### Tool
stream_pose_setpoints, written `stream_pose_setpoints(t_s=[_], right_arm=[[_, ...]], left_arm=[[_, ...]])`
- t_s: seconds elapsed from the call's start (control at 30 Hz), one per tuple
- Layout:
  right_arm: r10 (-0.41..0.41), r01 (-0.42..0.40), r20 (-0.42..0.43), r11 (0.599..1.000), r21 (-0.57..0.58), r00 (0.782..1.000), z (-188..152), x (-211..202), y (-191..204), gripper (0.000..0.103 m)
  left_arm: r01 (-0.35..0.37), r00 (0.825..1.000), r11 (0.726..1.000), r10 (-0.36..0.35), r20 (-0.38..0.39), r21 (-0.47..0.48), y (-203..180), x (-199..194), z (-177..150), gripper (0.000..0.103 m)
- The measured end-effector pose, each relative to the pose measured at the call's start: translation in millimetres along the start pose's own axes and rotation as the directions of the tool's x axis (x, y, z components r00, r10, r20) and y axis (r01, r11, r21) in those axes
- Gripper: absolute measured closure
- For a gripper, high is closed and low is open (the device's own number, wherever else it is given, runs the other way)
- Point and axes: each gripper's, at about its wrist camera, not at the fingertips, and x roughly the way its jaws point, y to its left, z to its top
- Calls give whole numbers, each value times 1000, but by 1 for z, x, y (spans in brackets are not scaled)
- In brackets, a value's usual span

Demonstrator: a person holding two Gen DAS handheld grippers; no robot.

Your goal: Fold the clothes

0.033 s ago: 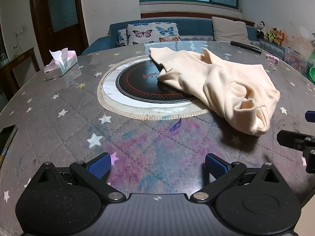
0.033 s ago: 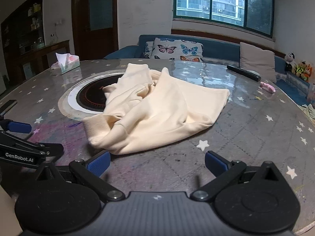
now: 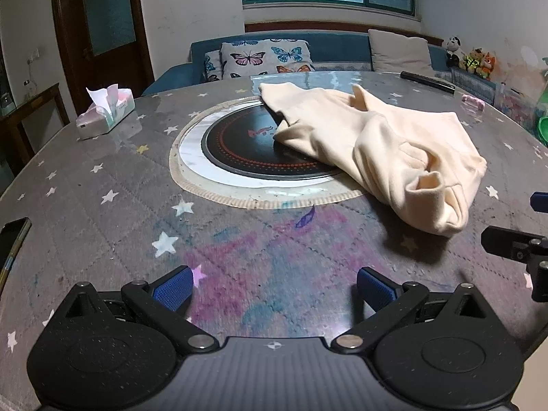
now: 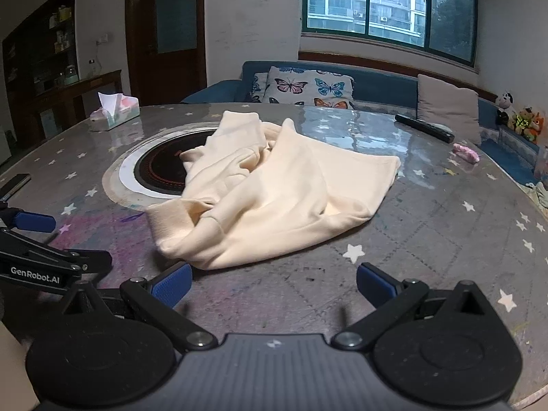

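A cream sweatshirt (image 3: 387, 144) lies crumpled on the round star-patterned table (image 3: 102, 185), partly over the black hob disc (image 3: 246, 150). It also shows in the right wrist view (image 4: 284, 191), with a ribbed cuff (image 4: 171, 222) toward me. My left gripper (image 3: 274, 287) is open and empty, hovering near the table's front, left of the garment. My right gripper (image 4: 274, 284) is open and empty, just short of the garment's near edge. Each gripper shows at the edge of the other's view.
A tissue box (image 3: 106, 113) stands at the far left. A phone (image 3: 12, 239) lies at the left edge. A black remote (image 4: 424, 126) and a pink object (image 4: 465, 152) lie at the far right. A sofa with cushions stands behind the table.
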Motion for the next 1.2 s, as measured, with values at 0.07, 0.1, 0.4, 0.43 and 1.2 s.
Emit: stream_pose_setpoints(t_s=[0.07,0.1,0.4,0.43,1.2], right_arm=[[7,-7,-2,1000,7,1000,0,1,-1,0],[7,-7,-5,1000,7,1000,-1,2,-1,0],[12,-12,-20,1000,-8,1000,-4,-4,9,0],[15,-15,-24,1000,-9,1000,-3,-3,9,0],[35,-36,-58,999,-11,998,-4,5,13,0]], left_arm=[[5,1000,1000,-5,-1,-4,0,0,0,0],[10,1000,1000,-10,-2,-6,-1,0,-1,0],[14,1000,1000,-14,-19,-16,-1,-6,-6,0],[12,1000,1000,-13,-21,-16,-2,-6,-6,0],[5,1000,1000,-5,-29,10,-4,-4,-3,0]])
